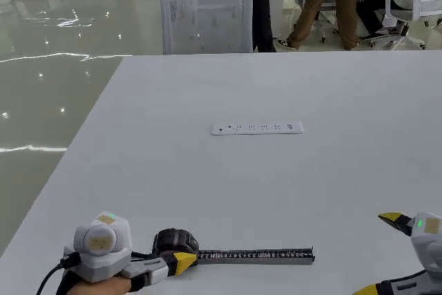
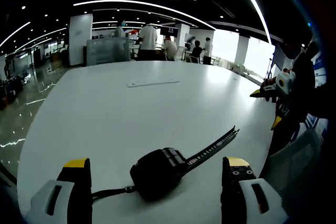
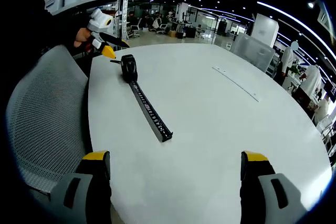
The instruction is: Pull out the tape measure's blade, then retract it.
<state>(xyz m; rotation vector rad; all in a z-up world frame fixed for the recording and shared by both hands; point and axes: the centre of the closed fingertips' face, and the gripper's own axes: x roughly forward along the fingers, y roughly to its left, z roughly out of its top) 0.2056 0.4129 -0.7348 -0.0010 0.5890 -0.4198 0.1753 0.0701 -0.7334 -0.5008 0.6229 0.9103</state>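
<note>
In the head view we see the black tape measure (image 1: 175, 242) at 7 o'clock on the white table (image 1: 276, 184), its blade (image 1: 255, 256) lying drawn out toward 3. The left gripper view adds the left gripper (image 2: 157, 163) spread, with the case between its jaws and apart from both. The right gripper view shows the right gripper (image 3: 176, 157) spread too, with the blade running off toward 11.

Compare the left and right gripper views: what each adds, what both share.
Left gripper view adds the right gripper, jaws apart, and a thin black strap trailing from the black tape measure case. Right gripper view adds a grey mesh chair back and the left gripper beside that case. Both share the case, its extended dark blade, the long white power strip and the white table.
</note>
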